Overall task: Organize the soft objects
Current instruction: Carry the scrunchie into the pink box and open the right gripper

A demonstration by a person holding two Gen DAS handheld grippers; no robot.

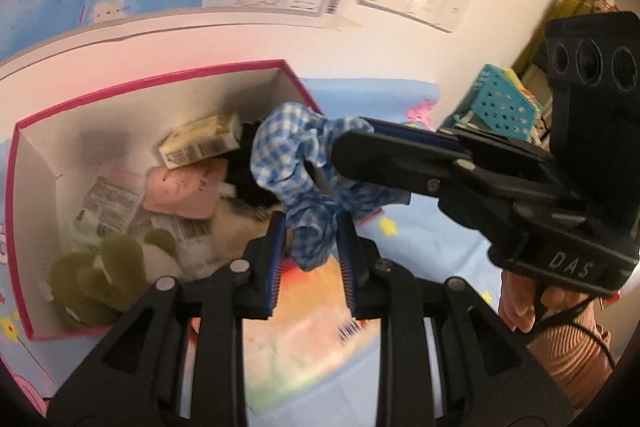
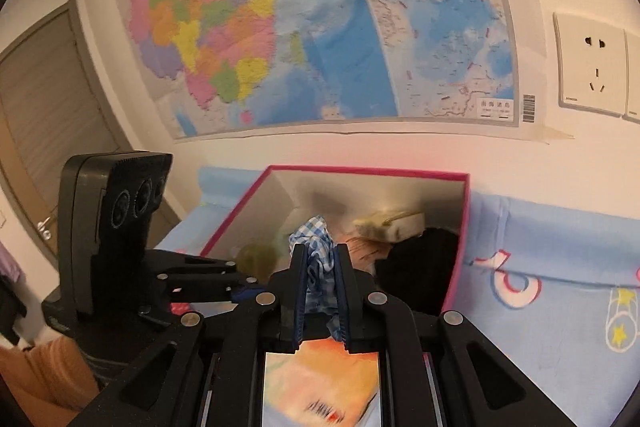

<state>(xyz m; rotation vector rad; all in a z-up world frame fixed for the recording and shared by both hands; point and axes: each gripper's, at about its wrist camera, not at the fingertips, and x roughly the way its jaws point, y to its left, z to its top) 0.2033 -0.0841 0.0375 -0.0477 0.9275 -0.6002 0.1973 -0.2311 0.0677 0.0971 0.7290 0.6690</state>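
The letters "DAS" stand in pale print on the black body of the right tongs (image 1: 362, 143), low on the part the hand holds, to the right of the left tongs (image 1: 312, 247). A barcode sits at the bottom corner of the wall map (image 2: 320, 27), high above the right tongs (image 2: 320, 291). Beside that barcode is a small white box with dark signs, too blurred to read. The packets in the pink box (image 1: 24, 211), left of the left tongs, carry print too small to read.
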